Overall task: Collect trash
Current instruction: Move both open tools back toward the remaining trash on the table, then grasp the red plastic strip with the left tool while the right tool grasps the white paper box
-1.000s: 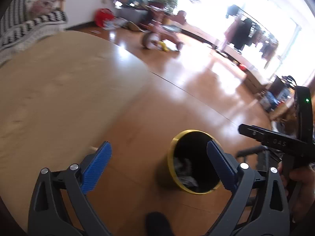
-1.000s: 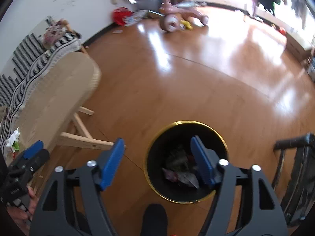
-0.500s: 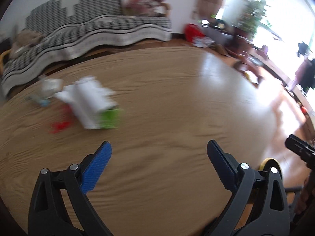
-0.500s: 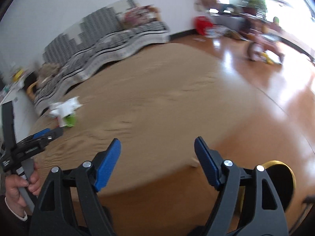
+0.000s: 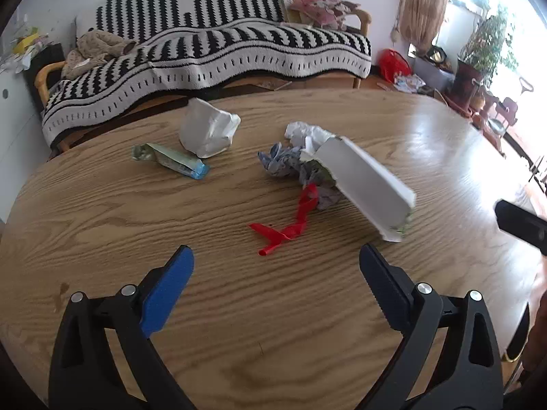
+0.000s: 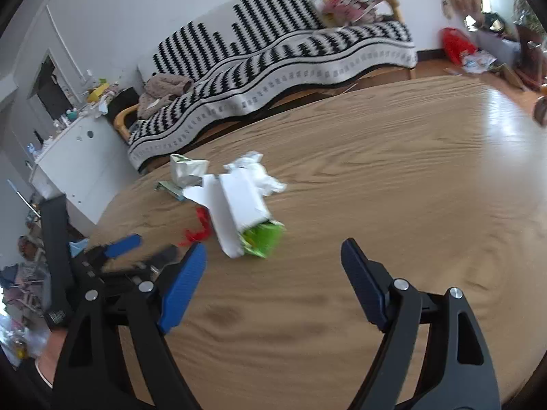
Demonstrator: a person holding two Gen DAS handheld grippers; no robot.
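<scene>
Trash lies on the round wooden table (image 5: 239,324). In the left wrist view I see a white carton (image 5: 369,188) with a green end, a red ribbon (image 5: 290,225), crumpled grey-blue paper (image 5: 283,164), a white crumpled tissue (image 5: 304,131), a white torn pack (image 5: 208,130) and a green-blue wrapper (image 5: 171,160). My left gripper (image 5: 277,273) is open and empty, just short of the ribbon. My right gripper (image 6: 273,266) is open and empty, a little short of the carton (image 6: 239,212). The left gripper also shows in the right wrist view (image 6: 136,249).
A sofa (image 5: 212,54) with a black-and-white striped throw stands behind the table. A white cabinet (image 6: 78,160) stands at the left. Plants (image 5: 485,41) and clutter lie at the right by the window.
Both grippers have swung away from the black, gold-rimmed bin on the floor and over to the table. They have come closer to the trash pile. Both stayed open and empty.
</scene>
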